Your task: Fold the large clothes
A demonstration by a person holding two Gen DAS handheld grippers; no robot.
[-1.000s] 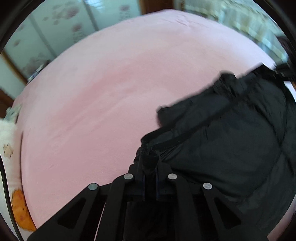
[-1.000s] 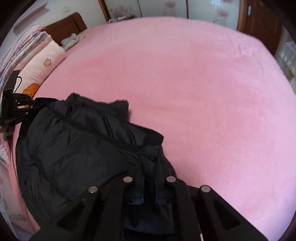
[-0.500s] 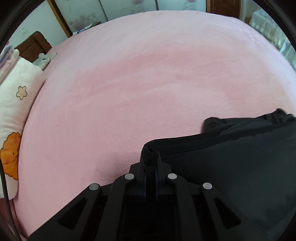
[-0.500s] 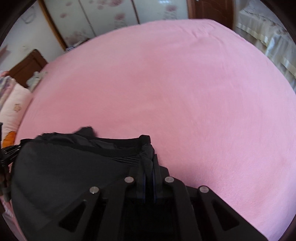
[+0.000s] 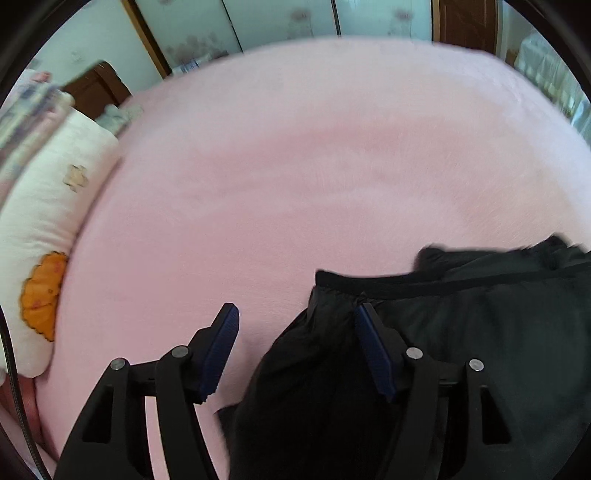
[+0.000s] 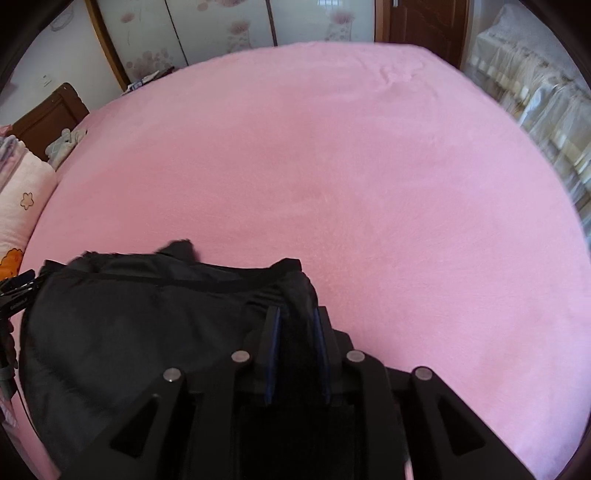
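Note:
A black padded jacket (image 5: 480,350) lies at the near edge of the pink bed (image 5: 295,166), its banded hem running across. My left gripper (image 5: 297,308) is opening wide; the jacket's left corner hangs loose between the jaws, resting against the right finger (image 5: 373,350) and clear of the left one. In the right wrist view the jacket (image 6: 129,332) spreads to the left. My right gripper (image 6: 296,308) is opening, its jaws a little apart, with the jacket's right corner slack between them.
A cream pillow (image 5: 44,221) with an orange patch lies along the bed's left side, below a brown headboard (image 6: 48,114). Flowered wardrobe doors (image 6: 221,29) stand behind the bed. Pale bedding (image 6: 535,92) is at the right. Bare pink sheet (image 6: 369,184) stretches ahead.
Both grippers were shut on the jacket's hem corners and now stand apart, the left wide, the right slightly. The bunched jacket has been drawn out flatter.

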